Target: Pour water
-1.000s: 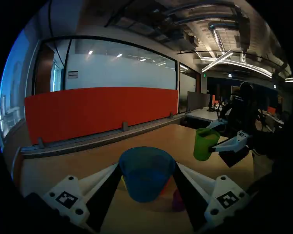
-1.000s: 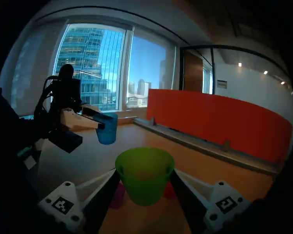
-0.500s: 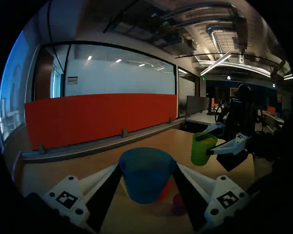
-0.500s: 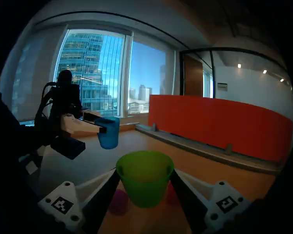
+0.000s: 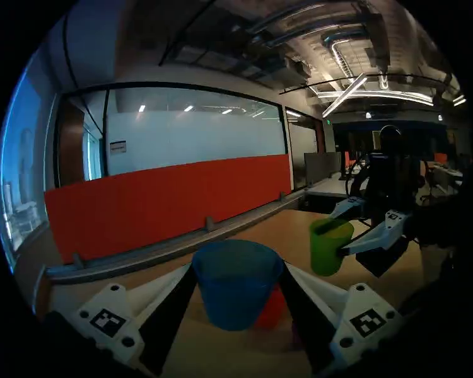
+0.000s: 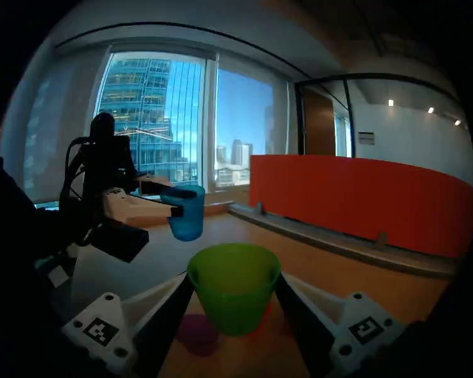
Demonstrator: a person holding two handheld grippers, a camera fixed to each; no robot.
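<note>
My left gripper (image 5: 238, 291) is shut on a blue cup (image 5: 238, 290), held upright above the wooden table (image 5: 280, 230). My right gripper (image 6: 234, 296) is shut on a green cup (image 6: 234, 286), also upright. In the left gripper view the green cup (image 5: 328, 244) hangs to the right in the right gripper (image 5: 344, 236), tilted a little. In the right gripper view the blue cup (image 6: 187, 211) hangs to the left in the left gripper (image 6: 173, 206). The two cups are apart. I cannot see water in either cup.
A red cup (image 5: 271, 309) stands on the table behind the blue cup. A purple cup (image 6: 197, 331) stands on the table (image 6: 325, 264) below the green cup. An orange partition (image 5: 167, 195) runs along the table's far edge. Large windows (image 6: 154, 123) lie beyond the left gripper.
Both grippers have risen with their cups. The two cups have drawn a little closer to each other, the blue one shifting right in the right gripper view.
</note>
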